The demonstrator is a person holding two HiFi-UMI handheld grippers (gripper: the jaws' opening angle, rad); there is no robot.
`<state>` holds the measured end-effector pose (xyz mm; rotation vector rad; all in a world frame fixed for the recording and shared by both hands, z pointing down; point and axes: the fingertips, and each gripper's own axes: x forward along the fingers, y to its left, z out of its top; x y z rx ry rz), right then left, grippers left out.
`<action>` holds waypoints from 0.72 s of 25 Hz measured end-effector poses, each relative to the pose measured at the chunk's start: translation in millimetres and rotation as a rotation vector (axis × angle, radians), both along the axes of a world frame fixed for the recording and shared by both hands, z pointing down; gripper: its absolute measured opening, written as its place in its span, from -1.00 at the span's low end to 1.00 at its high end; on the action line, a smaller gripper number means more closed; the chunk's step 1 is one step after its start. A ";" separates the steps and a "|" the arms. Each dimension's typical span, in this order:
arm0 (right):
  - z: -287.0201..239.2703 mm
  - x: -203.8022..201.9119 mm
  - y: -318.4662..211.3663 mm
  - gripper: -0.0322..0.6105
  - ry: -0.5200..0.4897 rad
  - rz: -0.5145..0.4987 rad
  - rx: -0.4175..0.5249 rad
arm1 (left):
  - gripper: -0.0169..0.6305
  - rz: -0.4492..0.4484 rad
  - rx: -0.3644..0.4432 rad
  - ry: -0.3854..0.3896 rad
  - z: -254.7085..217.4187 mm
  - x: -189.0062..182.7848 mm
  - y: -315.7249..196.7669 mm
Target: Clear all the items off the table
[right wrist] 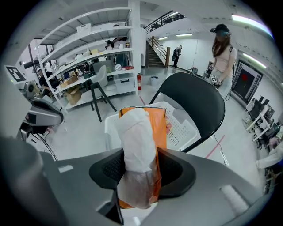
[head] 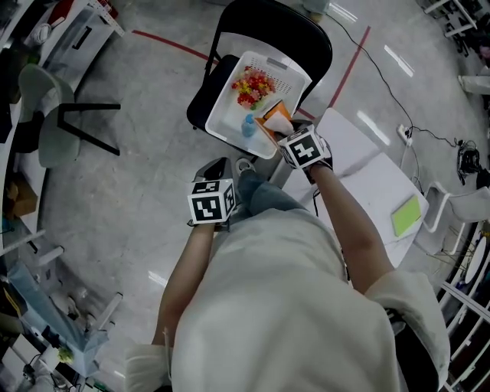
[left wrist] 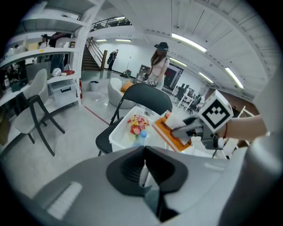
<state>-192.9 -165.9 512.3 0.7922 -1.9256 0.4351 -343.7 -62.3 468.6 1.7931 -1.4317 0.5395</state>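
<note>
My right gripper [right wrist: 140,170] clamps an orange pack [right wrist: 158,120], upright, with a white tissue wad [right wrist: 135,137] against it, over a corner of the white basket [head: 227,132]. Inside lie a red-yellow bunch [head: 253,86] and a small blue thing [head: 249,126]. A green pad [head: 406,216] lies flat on the table [head: 360,164].

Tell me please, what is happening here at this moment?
A person works with two hand-held grippers. The right gripper grips an orange pack with its jaws, above a white basket on a black chair. Flowers and a blue item already lie in the basket. The left gripper is shut and empty.
</note>
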 end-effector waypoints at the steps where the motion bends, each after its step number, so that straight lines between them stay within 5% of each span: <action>1: 1.4 -1.5 -4.5 -0.29 0.001 -0.001 -0.006 | -0.92 -0.006 0.001 0.000 -1.2 -1.8 -5.5; 7: 8.1 -7.3 -32.5 -0.29 0.006 0.036 -0.023 | -0.92 -0.016 -0.007 0.001 -2.2 -6.3 -30.4; 18: 23.7 -9.3 -73.4 -0.29 -0.077 0.259 -0.092 | -0.92 0.014 -0.031 -0.007 3.2 4.2 -57.2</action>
